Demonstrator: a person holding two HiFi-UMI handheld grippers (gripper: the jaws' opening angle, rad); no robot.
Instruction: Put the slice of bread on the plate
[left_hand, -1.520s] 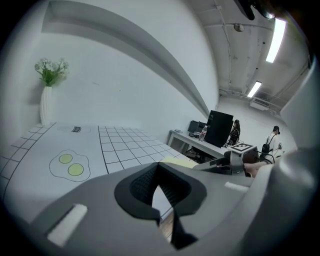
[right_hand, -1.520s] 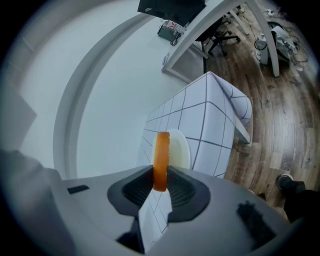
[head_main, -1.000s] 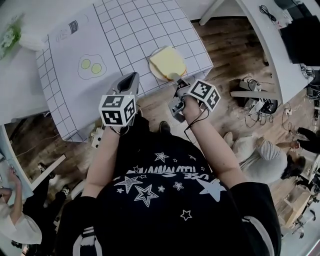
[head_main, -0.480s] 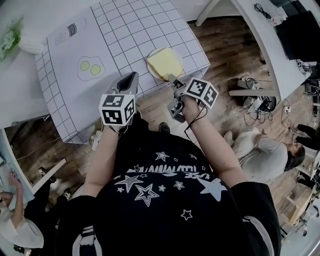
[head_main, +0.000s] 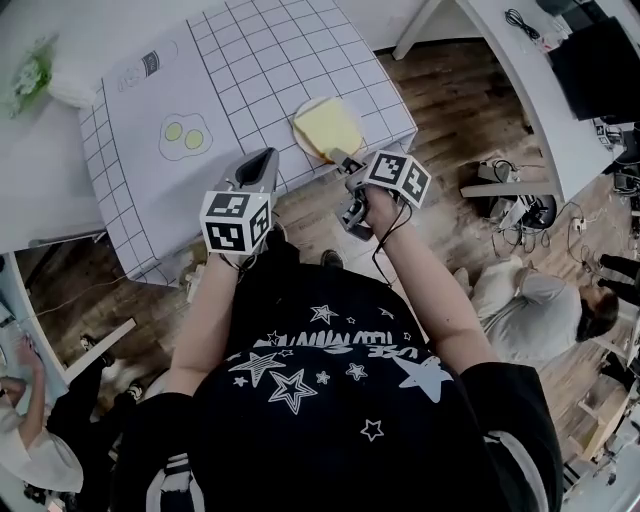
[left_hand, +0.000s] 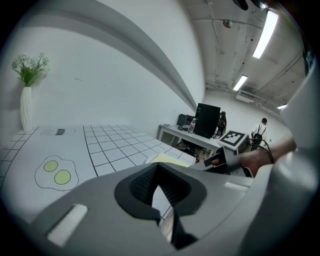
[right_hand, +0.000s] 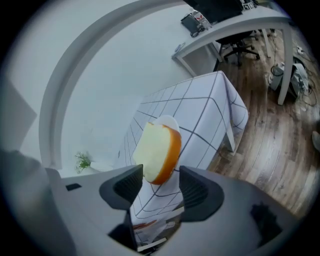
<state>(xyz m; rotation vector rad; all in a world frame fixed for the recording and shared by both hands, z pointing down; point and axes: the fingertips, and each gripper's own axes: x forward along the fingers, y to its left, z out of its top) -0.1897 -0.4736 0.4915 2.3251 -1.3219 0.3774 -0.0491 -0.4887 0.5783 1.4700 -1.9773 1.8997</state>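
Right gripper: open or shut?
Open: right gripper jaws have just been opening; bread slice lies between them untouched, on the plate.

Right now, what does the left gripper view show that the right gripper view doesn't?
Only the left gripper view: the fried-egg print and ceiling strip lights. Only the right gripper view: an office chair and the right gripper, whose fingers have just been opening; the bread slice has its near end between them, unpressed. Both: that slice lying on the plate, the checked tablecloth and the flowers.
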